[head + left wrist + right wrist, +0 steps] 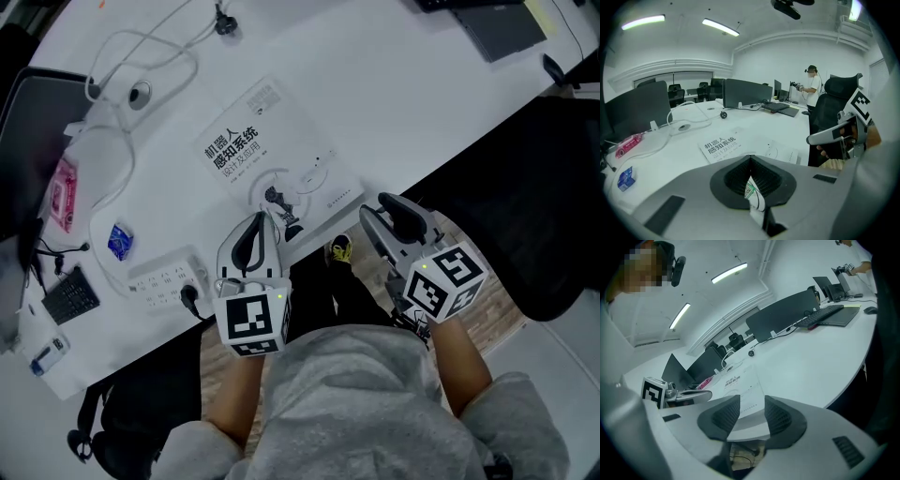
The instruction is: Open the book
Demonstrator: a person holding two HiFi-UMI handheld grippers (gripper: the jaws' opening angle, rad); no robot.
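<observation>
Left gripper (259, 223): jaws closed tip to tip, holding nothing, poised over the near edge of the book (272, 155), probably to steady the cover. Right gripper (380, 208): jaws parted, nothing between the pads, aimed at the book's right corner by the desk (394, 103) edge, likely to pinch the cover. Book: closed, title side up, flat on the desk. Unclear: whether the left tips touch the cover; the left gripper hides the book's near edge.
</observation>
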